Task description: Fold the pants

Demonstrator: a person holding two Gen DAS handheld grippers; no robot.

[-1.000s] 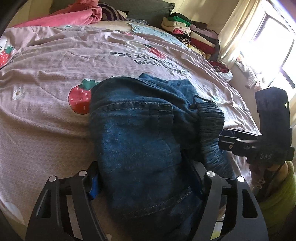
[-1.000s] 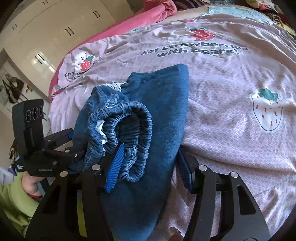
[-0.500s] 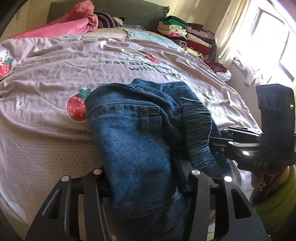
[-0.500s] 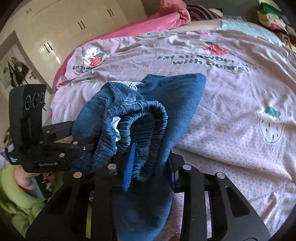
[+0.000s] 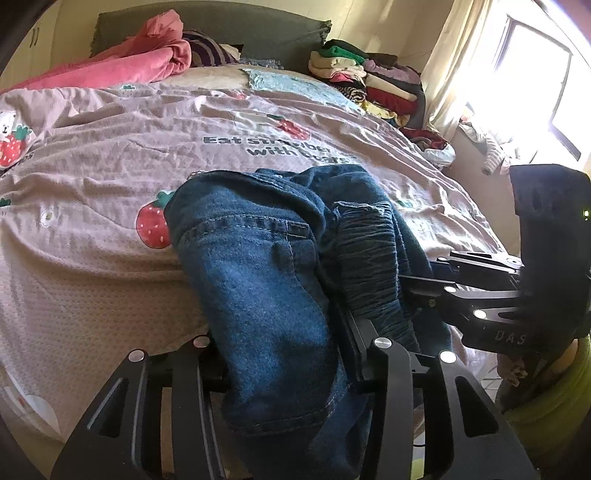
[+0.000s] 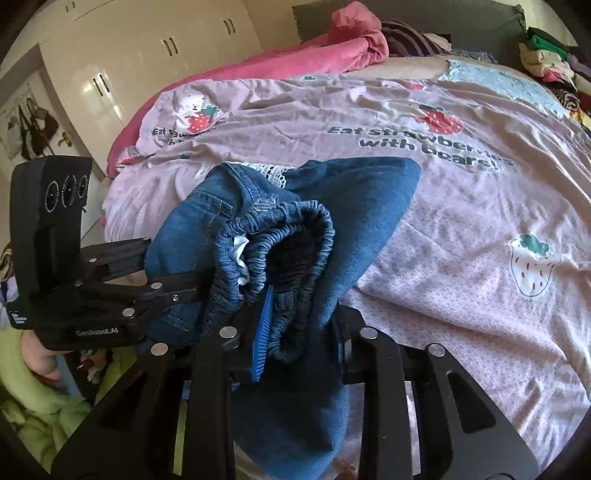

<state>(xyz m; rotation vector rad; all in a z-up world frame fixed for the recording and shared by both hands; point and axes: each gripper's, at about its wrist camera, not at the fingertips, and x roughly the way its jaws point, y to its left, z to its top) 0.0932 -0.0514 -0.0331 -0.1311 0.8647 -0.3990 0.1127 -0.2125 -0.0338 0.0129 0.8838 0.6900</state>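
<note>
Blue denim pants [image 5: 255, 266] with an elastic waistband [image 6: 291, 236] lie bunched at the near edge of a pink strawberry bedsheet [image 5: 92, 177]. My left gripper [image 5: 280, 354] is shut on the denim near the back pocket. My right gripper [image 6: 295, 332] is shut on the gathered waistband, a blue pad [image 6: 263, 332] showing beside it. Each gripper shows in the other's view: the right gripper [image 5: 480, 302] at the right, the left gripper [image 6: 110, 291] at the left. Both hold the pants lifted a little, cloth hanging below the jaws.
A pink blanket [image 5: 122, 62] and a green headboard [image 5: 229, 29] are at the far end. A stack of folded clothes [image 5: 369, 81] stands at the far right by a bright window [image 5: 535, 74]. White wardrobes [image 6: 147, 55] stand left.
Both grippers have closed onto the pants and lifted the waist end up and back toward the bed's near edge; the denim has bunched tighter between the jaws.
</note>
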